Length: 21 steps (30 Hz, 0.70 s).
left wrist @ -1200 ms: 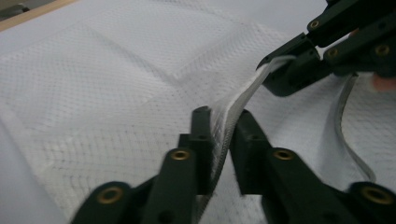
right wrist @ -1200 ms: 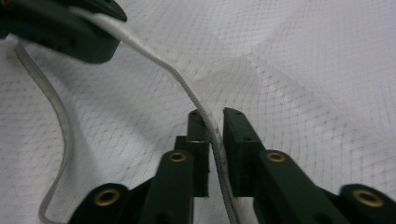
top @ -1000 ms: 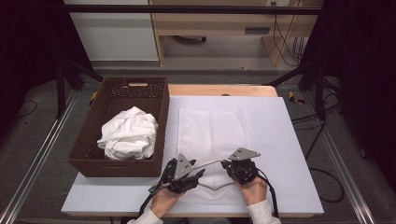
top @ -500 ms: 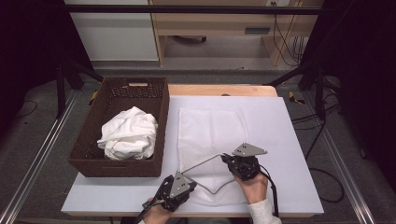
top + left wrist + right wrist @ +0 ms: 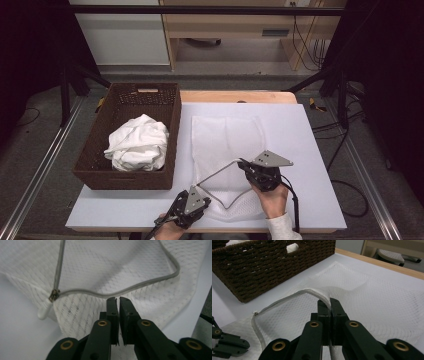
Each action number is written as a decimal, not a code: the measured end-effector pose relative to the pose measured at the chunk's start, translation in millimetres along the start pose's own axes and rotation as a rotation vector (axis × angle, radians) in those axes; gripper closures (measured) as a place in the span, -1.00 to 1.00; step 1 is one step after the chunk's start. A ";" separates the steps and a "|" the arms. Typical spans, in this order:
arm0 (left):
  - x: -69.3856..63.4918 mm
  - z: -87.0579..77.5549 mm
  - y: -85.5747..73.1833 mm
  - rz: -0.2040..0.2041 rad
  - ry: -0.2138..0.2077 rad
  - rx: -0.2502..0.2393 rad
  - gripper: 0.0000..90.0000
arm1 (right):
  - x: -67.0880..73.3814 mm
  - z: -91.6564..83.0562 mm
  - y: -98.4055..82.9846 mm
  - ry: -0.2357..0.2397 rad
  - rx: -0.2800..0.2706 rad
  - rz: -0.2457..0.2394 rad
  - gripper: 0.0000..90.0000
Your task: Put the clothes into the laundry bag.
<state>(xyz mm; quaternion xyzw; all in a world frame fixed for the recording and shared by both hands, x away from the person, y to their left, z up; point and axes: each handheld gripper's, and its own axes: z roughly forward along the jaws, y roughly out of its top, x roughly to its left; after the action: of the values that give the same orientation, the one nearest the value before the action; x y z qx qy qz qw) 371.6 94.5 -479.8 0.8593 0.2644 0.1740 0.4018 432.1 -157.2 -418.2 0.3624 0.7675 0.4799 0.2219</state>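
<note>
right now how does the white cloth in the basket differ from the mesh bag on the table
The white cloth is crumpled into a heap inside the wicker basket; the mesh bag lies spread flat on the table. The cloth is plain and untouched; the bag has a grey zipper, its edge pinched by the right claw. Both are white.

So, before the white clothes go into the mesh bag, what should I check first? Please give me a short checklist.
1. Right gripper shut on the upper zipper edge: ok.
2. Left gripper, jaws just closing, pinching the lower mesh layer: cannot tell.
3. Mesh bag mouth open: ok, a narrow gap.
4. Gap wide enough for clothes: not ok.
5. White clothes lie in the basket: ok.
</note>
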 end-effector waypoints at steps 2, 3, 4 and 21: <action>0.7 -6.1 4.4 0.001 0.000 -0.021 0.78 | -0.3 0.4 0.0 0.001 0.004 -0.001 0.97; 2.1 -10.5 7.2 -0.002 0.001 -0.035 0.70 | -0.4 0.7 -0.5 0.000 0.006 0.002 0.97; 3.6 -13.5 8.7 -0.002 0.001 -0.046 0.61 | -0.8 1.2 -1.0 0.003 0.010 0.000 0.97; 55.3 -99.1 35.4 -0.062 0.132 -0.232 -0.33 | -4.3 -0.3 -6.7 -0.008 0.021 0.006 0.96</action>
<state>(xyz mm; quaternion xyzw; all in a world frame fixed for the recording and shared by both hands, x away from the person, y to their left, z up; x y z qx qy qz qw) 376.3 167.6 -386.2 0.7852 0.2948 0.2469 0.4853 432.3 -162.5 -424.2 0.3689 0.7705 0.4710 0.2199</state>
